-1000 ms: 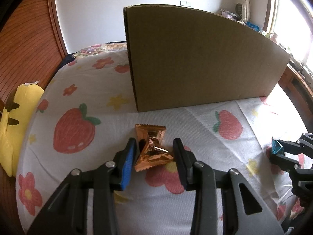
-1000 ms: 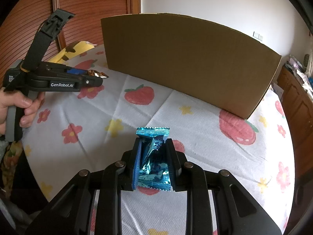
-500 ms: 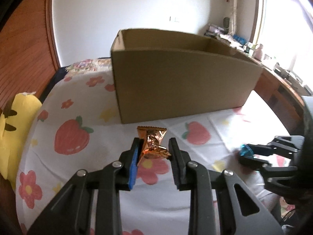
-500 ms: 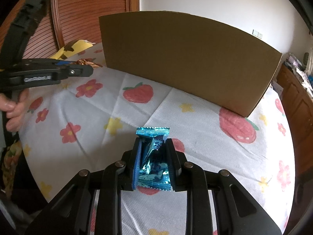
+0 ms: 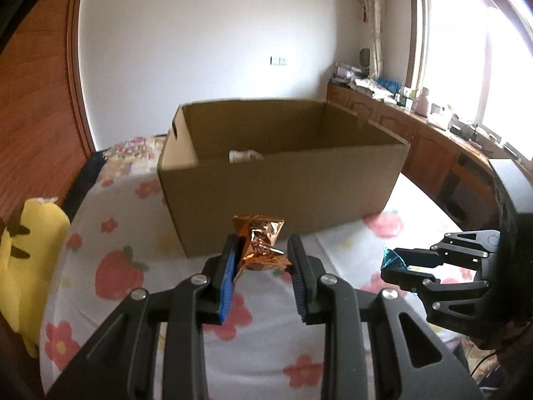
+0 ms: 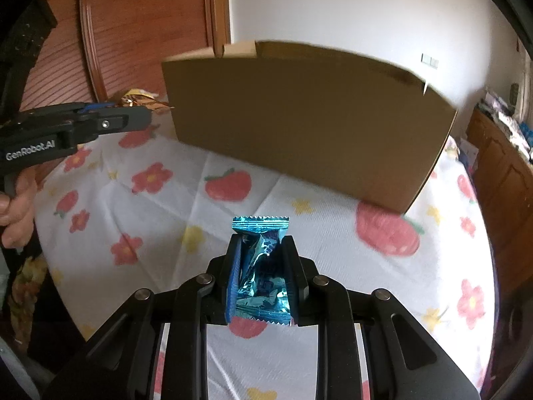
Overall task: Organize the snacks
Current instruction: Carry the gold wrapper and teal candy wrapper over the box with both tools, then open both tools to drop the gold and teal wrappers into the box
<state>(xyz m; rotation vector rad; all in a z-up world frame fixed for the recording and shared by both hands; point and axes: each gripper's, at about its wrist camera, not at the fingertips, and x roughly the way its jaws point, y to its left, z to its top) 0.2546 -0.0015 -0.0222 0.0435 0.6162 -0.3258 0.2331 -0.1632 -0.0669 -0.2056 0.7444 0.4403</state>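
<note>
Since a second ago, the left tongs [image 5: 263,260] have been raised, so that the open top of the cardboard box [image 5: 279,180] is now looked into from above its near wall. They are clamped on a crumpled copper foil snack packet [image 5: 260,245], which is held in the air in front of the box, clear of the flowered cloth [image 5: 133,266] on the tabletop. The right tongs [image 6: 261,266] are closed on a blue foil snack packet [image 6: 261,266], pinched narrow between the pads and held above the cloth, well short of the box. From the left view only a corner of the blue packet is seen at the tip of the right tongs. Inside the box a pale item [image 5: 245,156] is partly hidden behind the near wall and cannot be identified. A yellow plush [image 5: 30,260] is cut off at the left edge. From the right view the box interior is hidden altogether.
</note>
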